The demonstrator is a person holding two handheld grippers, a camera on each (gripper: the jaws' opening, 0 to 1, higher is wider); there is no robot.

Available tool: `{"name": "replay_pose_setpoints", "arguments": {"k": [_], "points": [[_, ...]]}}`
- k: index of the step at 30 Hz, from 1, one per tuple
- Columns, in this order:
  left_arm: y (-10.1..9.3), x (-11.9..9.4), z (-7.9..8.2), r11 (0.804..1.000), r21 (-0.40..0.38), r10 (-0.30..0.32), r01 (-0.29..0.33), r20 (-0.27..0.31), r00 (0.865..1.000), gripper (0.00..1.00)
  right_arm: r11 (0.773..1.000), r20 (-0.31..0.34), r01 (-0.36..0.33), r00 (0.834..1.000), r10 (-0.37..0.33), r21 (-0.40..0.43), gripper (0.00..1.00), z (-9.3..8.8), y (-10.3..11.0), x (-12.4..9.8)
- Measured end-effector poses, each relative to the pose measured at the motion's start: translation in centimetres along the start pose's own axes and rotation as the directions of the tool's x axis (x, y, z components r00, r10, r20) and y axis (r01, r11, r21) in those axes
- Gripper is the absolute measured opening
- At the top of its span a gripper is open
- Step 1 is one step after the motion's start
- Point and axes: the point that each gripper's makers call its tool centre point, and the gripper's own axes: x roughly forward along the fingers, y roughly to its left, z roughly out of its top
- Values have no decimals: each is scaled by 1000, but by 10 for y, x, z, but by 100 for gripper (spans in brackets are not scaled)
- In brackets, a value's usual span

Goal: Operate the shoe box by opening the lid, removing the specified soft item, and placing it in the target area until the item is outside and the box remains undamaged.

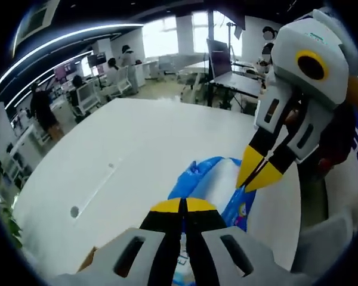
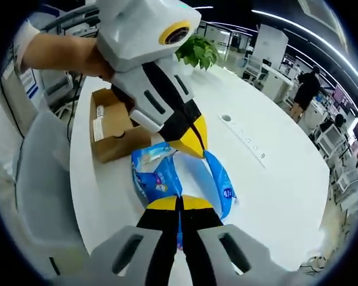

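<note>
Both the left gripper (image 1: 182,205) and right gripper (image 2: 180,202) clamp their jaws on the blue bag (image 2: 158,170) above the white table (image 2: 274,173), near the cardboard box (image 2: 116,128).

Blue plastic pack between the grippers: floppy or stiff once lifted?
Probably floppy: the blue plastic pack is glossy film that creases and bulges between the left gripper and right gripper. Likely light, given its puffy look. The shiny film may slip, so pinched edges could slide.
</note>
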Motion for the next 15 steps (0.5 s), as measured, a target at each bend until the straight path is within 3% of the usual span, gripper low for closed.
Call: {"name": "replay_pose_setpoints", "arguments": {"k": [15], "points": [[-9,47,7,998,-10,-67,67,-12,998,0,999,-31,2,1000,0,45,0,-36,-25,1]]}}
